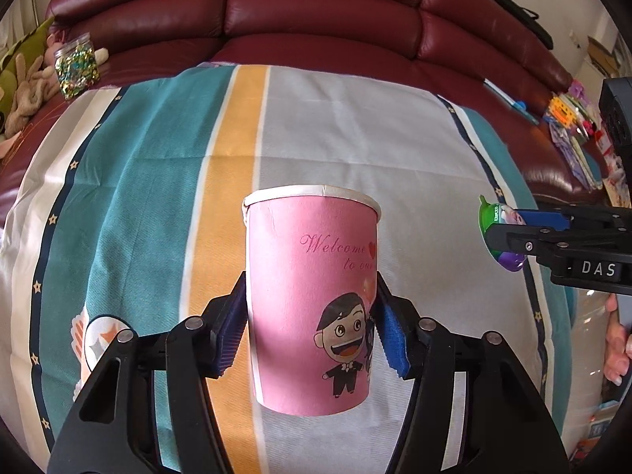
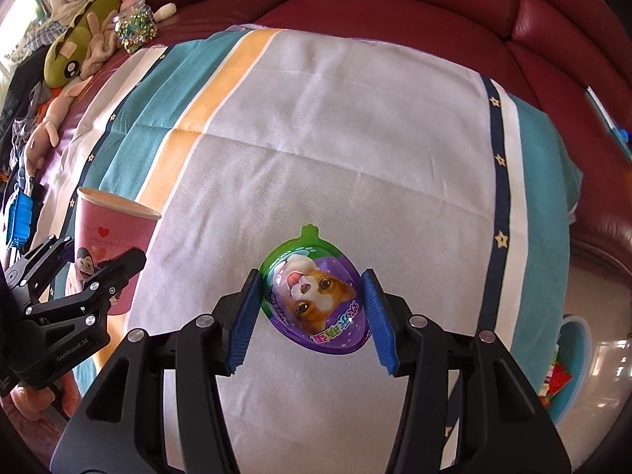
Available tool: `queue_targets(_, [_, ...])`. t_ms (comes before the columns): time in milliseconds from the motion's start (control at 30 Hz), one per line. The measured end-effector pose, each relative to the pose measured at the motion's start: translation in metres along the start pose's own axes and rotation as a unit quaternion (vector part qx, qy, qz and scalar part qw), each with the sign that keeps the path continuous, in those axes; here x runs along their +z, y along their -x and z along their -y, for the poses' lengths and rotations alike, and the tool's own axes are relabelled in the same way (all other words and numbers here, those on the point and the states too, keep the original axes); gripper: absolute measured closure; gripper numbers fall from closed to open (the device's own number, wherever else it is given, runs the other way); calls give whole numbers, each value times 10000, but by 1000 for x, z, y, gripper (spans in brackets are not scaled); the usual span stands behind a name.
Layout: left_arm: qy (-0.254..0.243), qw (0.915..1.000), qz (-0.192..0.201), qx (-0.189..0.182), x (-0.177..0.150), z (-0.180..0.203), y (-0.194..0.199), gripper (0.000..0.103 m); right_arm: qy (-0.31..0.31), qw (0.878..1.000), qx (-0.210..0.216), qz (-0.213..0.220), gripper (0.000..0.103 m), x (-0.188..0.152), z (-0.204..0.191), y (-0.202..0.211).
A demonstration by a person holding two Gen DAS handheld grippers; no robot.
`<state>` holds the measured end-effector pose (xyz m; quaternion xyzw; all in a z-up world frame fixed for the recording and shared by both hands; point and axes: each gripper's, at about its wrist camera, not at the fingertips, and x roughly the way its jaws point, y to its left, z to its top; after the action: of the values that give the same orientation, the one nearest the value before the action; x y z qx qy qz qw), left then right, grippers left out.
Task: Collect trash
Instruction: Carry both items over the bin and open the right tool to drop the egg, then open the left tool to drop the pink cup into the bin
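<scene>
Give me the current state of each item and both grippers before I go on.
pink paper cup: upright, open top, clamped between the left gripper's pads.
egg-shaped dog-print package: sealed side up, pinched between the right gripper's pads.
left gripper: shut on the cup.
right gripper: shut on the package.
glitter jar: upright on the sofa, lid on.
striped cloth: spread flat over the sofa seat.
</scene>
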<state>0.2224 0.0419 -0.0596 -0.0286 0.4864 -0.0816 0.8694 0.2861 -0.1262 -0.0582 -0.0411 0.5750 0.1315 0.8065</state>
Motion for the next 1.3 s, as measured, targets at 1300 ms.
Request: queue_targets(1300, [-2792,9455,-692,-1524,-25,401,-64,42,-3164,9462,-569,384,18,-214,350,90])
